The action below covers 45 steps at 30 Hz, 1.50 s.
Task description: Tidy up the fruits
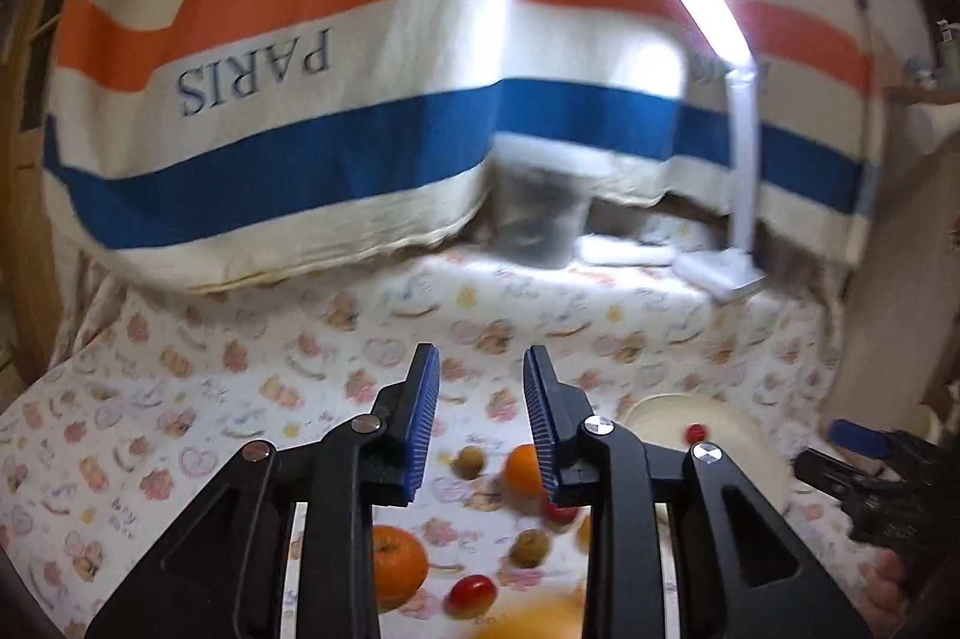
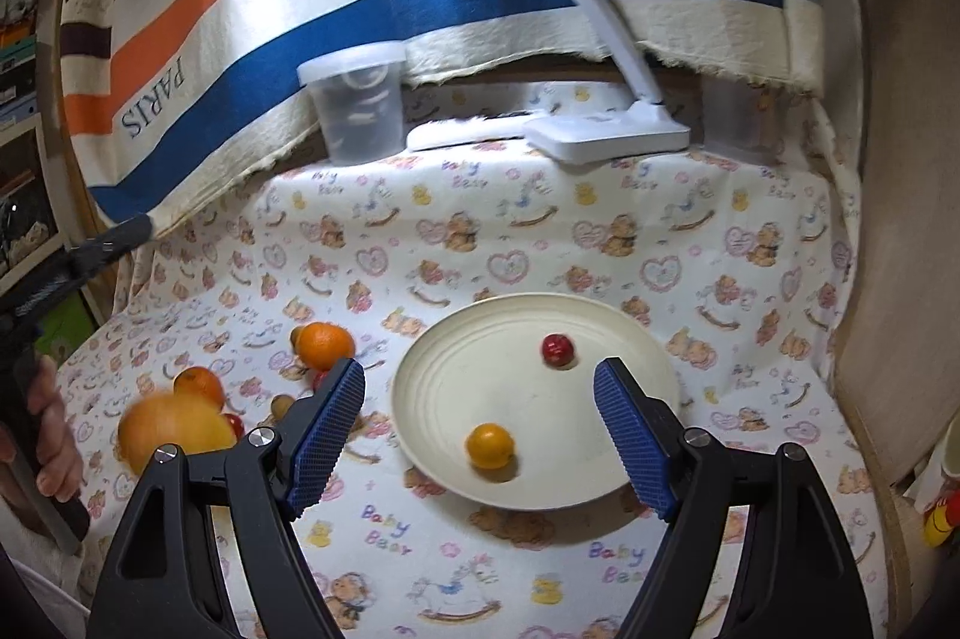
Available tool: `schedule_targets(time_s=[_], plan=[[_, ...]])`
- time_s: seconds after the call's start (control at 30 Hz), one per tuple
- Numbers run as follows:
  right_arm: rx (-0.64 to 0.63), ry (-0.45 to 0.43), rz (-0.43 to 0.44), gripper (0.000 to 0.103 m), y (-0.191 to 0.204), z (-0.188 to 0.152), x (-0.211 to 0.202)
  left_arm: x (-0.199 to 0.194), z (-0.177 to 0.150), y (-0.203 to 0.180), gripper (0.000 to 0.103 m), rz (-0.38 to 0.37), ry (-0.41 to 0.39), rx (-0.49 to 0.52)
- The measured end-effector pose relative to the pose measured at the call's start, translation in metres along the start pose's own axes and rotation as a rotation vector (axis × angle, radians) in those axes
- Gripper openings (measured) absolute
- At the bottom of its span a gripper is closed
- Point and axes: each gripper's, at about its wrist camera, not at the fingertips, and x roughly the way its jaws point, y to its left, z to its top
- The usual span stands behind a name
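A cream plate [image 2: 630, 333] lies on the printed cloth and holds a small orange fruit [image 2: 490, 446] and a small red fruit [image 2: 558, 350]. My right gripper [image 2: 480, 408] is open and empty, just above the plate's near side. Left of the plate lie two oranges [image 2: 324, 344] [image 2: 199, 384], a large yellow-orange fruit [image 2: 171, 429], small red fruits [image 2: 233, 423] and a brown one [image 2: 281, 405]. My left gripper [image 1: 480, 393] is open and empty above this pile of oranges [image 1: 396, 564], red fruit [image 1: 471, 596] and brown fruits [image 1: 528, 548]. The plate [image 1: 738, 435] lies to its right.
A clear lidded tub [image 2: 357, 99] and a white desk lamp [image 2: 606, 135] stand at the back under a hanging striped "PARIS" cloth [image 2: 240, 15]. A beige panel [image 2: 900, 279] borders the right side. The left gripper's handle and hand [image 2: 42, 387] show at the left edge.
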Motion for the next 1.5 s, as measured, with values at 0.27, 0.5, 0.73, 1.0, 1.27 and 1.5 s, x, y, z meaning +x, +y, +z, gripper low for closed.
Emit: schedule_targets(time_s=[0.27, 0.5, 0.73, 1.0, 1.27, 1.5], plan=[[-0.009, 0.021, 0.048, 0.080, 0.006, -0.007, 0.005, 0.009, -0.007, -0.014, 0.038, 0.002, 0.068, 0.048], [-0.016, 0.018, -0.094, 0.080, 0.027, -0.032, 0.007, 0.016, -0.013, -0.017, 0.042, 0.024, 0.092, 0.046], [0.009, -0.018, -0.299, 0.085, 0.023, -0.024, -0.021, 0.018, -0.018, -0.032, 0.049, 0.031, 0.075, 0.119], [0.012, -0.017, -0.325, 0.085, 0.011, -0.011, 0.012, 0.020, -0.024, -0.038, 0.058, 0.039, 0.057, 0.156], [-0.056, -0.112, -0.394, 0.085, 0.024, -0.014, -0.003, 0.022, -0.027, -0.028, 0.066, 0.062, 0.029, 0.143], [0.094, -0.049, -0.265, 0.085, -0.004, -0.014, -0.002, 0.019, -0.030, -0.039, 0.072, 0.085, 0.016, 0.181]])
